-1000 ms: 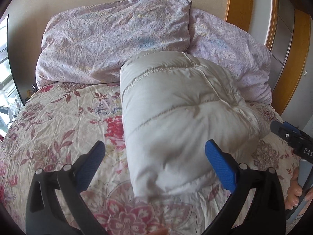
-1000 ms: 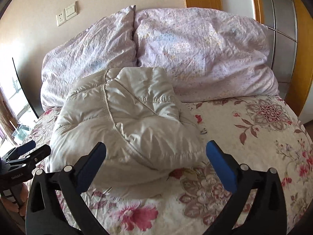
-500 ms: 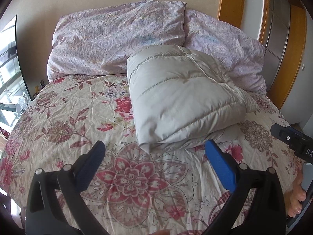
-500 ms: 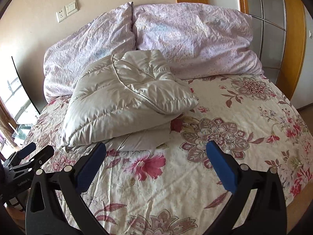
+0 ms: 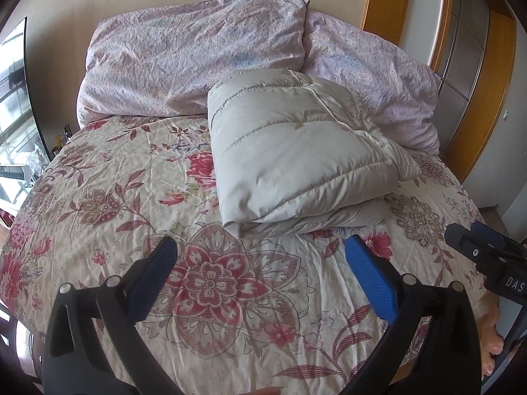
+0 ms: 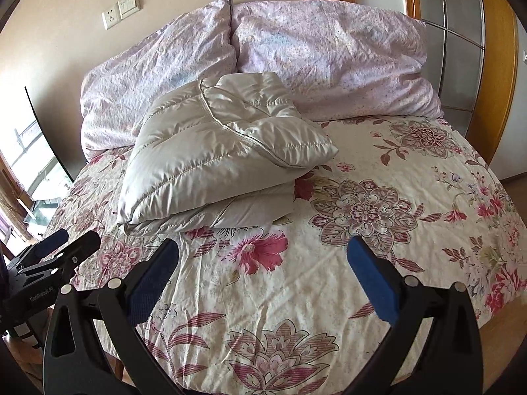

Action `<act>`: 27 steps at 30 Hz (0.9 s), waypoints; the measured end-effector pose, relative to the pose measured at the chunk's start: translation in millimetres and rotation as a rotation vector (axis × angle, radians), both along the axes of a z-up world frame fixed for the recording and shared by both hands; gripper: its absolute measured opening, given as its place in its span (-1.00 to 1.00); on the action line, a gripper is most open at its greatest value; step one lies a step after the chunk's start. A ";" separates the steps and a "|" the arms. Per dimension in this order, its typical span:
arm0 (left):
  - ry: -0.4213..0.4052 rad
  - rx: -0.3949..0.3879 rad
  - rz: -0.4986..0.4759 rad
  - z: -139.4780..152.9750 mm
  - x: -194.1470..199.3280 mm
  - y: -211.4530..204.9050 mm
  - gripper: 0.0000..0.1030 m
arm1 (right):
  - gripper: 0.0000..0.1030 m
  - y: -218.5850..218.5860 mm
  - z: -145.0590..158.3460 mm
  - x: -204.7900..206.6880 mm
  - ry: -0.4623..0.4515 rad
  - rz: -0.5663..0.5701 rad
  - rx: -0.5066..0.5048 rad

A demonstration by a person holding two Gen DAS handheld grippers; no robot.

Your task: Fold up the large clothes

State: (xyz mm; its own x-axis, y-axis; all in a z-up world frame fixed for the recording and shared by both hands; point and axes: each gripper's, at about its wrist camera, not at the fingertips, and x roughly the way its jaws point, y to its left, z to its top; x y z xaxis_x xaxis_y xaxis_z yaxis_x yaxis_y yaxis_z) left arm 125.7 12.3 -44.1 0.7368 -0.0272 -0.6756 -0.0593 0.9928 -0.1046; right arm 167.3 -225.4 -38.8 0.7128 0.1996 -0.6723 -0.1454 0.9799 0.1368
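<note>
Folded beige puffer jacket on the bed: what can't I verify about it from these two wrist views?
- Folded beige puffer jacket: its underside and inner layers are hidden by its own top fold in both views.
- Its far edge, against the lilac pillows, is blocked by its own bulk.
- Right hand-held gripper: cut off by the left view's edge; open in its own view.

Bright daylight enters from the glass window (image 5: 13, 105) at the left, giving sheen to the folded beige quilted down jacket (image 6: 217, 151). Fisheye curvature bends edges; corners vignette black; focus stays sharp.
</note>
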 end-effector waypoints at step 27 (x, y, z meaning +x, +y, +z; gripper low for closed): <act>-0.029 0.018 0.001 15.5 -6.6 -2.0 0.96 | 0.97 3.6 10.4 -5.2 -0.010 0.006 0.012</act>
